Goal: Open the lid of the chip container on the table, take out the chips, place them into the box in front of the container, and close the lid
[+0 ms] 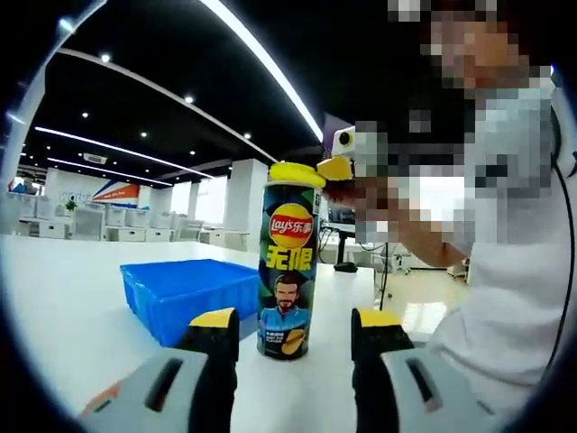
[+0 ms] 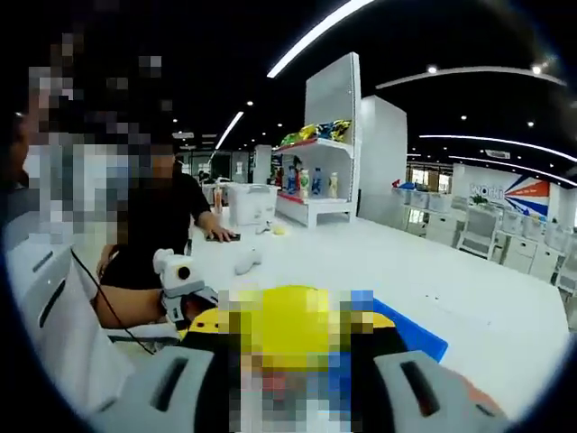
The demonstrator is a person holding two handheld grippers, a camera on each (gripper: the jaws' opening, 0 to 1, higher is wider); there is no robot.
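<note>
The Lay's chip can (image 1: 288, 263) stands upright on the white tabletop (image 1: 72, 298), its long axis vertical and its yellow lid (image 1: 297, 173) not yet off. It sits straight ahead of the left gripper (image 1: 295, 336), a little beyond the fingertips and lined up with the gap between the two fingers (image 1: 215, 336), which are spread wider than the can and hold nothing.

The right gripper (image 1: 340, 165) is at the top of the can, its yellow tip touching the lid's edge. In the right gripper view the lid (image 2: 287, 317) lies right between that gripper's (image 2: 293, 336) own fingers (image 2: 209, 327), but a mosaic patch covers the contact, so I cannot tell whether they have closed on it. By my judgement the right gripper is the nearer one for lifting the lid, and the left is placed to steady the body once it moves forward and closes.

The blue plastic box (image 1: 185, 290) rests on the tabletop just beside the can, open and with nothing showing inside.

Around this is a large open room: dark ceiling with long light strips (image 1: 261, 63), white shelving with bottles (image 2: 311, 176), rows of white desks (image 1: 81, 225) and a seated person (image 2: 167, 221) further back.
</note>
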